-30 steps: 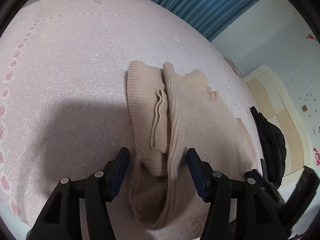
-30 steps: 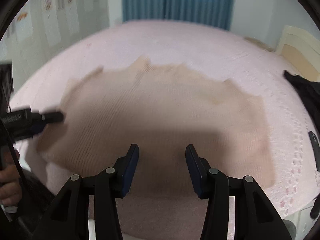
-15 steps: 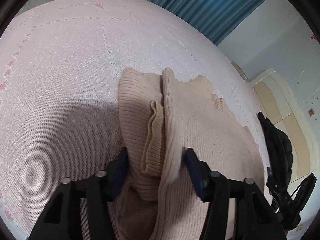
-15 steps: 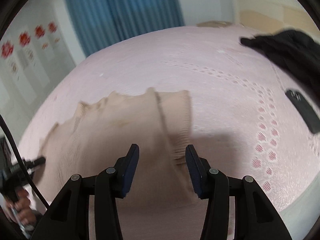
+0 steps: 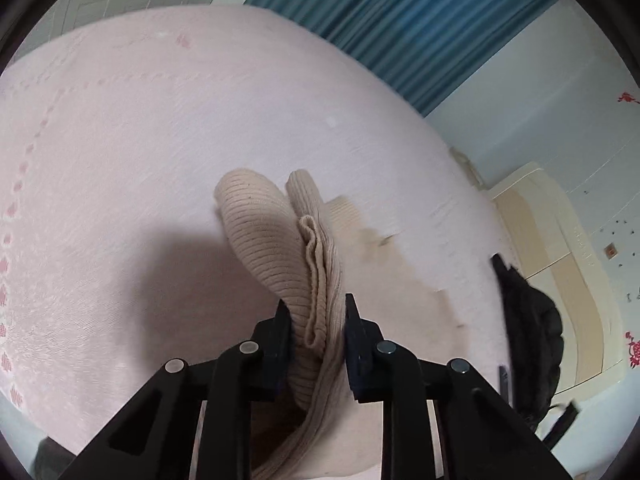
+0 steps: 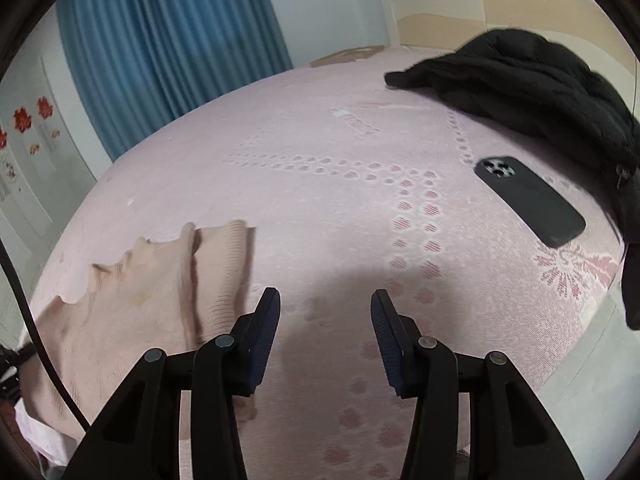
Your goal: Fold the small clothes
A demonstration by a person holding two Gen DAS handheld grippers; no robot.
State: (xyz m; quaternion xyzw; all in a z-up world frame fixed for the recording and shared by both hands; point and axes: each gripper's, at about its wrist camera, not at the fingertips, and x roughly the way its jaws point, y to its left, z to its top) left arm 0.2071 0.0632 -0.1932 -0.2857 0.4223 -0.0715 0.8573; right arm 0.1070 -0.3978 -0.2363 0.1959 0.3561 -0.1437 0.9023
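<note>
A beige ribbed knit garment [image 5: 276, 248] lies on a pink bedspread [image 5: 120, 160]. My left gripper [image 5: 314, 316] is shut on a bunched fold of the garment's edge and holds it lifted off the bed. In the right wrist view the same garment [image 6: 160, 296] lies flat at the lower left. My right gripper [image 6: 324, 320] is open and empty, just right of the garment's ribbed sleeve edge, over bare bedspread [image 6: 320, 200].
A black jacket [image 6: 528, 84] lies at the far right of the bed, with a black phone [image 6: 528, 200] face down beside it. The jacket also shows in the left wrist view [image 5: 528, 320]. Blue curtains [image 6: 168, 48] and a cream headboard [image 6: 480, 4] stand behind.
My left gripper closed on the garment's fold and lifted it. My right gripper swung to the right, from over the garment to the bare bedspread beside it, staying open.
</note>
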